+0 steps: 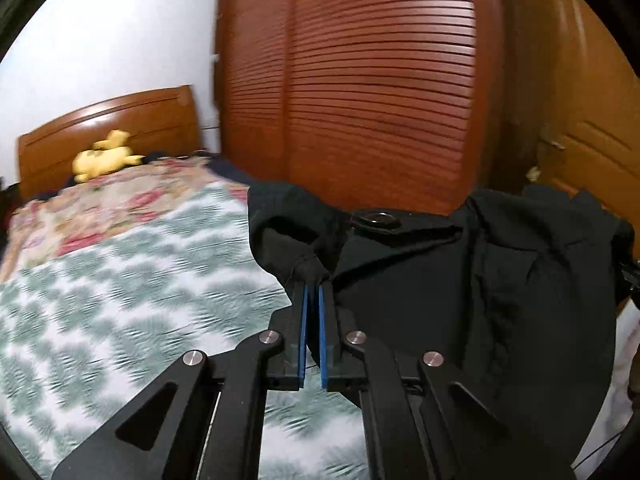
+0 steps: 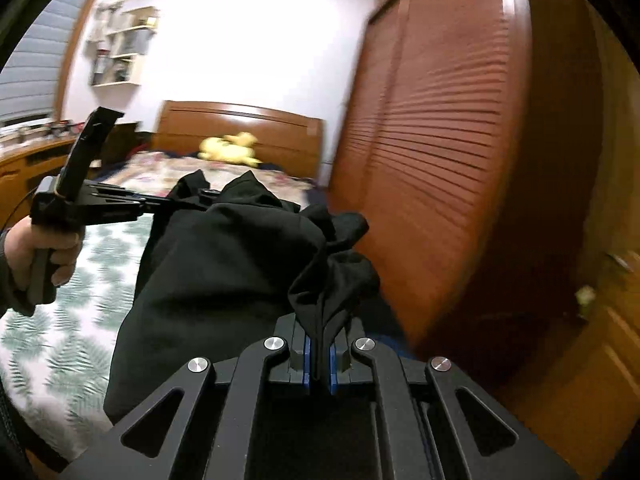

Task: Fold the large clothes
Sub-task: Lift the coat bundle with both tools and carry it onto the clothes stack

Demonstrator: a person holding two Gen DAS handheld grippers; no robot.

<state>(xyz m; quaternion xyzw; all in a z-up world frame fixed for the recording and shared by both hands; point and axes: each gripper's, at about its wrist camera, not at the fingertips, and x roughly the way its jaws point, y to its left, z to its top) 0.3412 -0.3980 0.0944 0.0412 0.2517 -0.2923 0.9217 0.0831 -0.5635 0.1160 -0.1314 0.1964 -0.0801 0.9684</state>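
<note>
The black garment [image 1: 460, 288] hangs in the air between the two grippers, held up over the near right part of the bed [image 1: 132, 280], with the louvred wooden wardrobe [image 1: 380, 92] behind it. In the left wrist view the left gripper [image 1: 313, 286] has its blue-lined jaws drawn narrow, pinching a small bunched corner of the dark cloth at the very tips; the rest of the cloth spreads off to the right in loose folds, and a round dark button [image 1: 376, 219] shows near its top edge.

In the right wrist view the right gripper [image 2: 319, 340] is likewise clamped tight on the garment [image 2: 224, 280], a gathered wad of cloth rising out from between its pads. From there the fabric sags to the left and down, a wide dark sheet hanging in front of the bedspread. At the far left end of it the other gripper [image 2: 180, 205] (seen side-on, its tip buried in the cloth) reaches in level, with the person's hand [image 2: 38, 252] wrapped around its handle.

The bed carries a green-and-white leaf-patterned cover, a floral quilt [image 1: 120, 200] further up, and a yellow plush toy [image 1: 106, 156] lying against the wooden headboard [image 1: 116, 128]. Wall shelves [image 2: 120, 44] hang at the far left of the room. Both views are smeared with motion blur.
</note>
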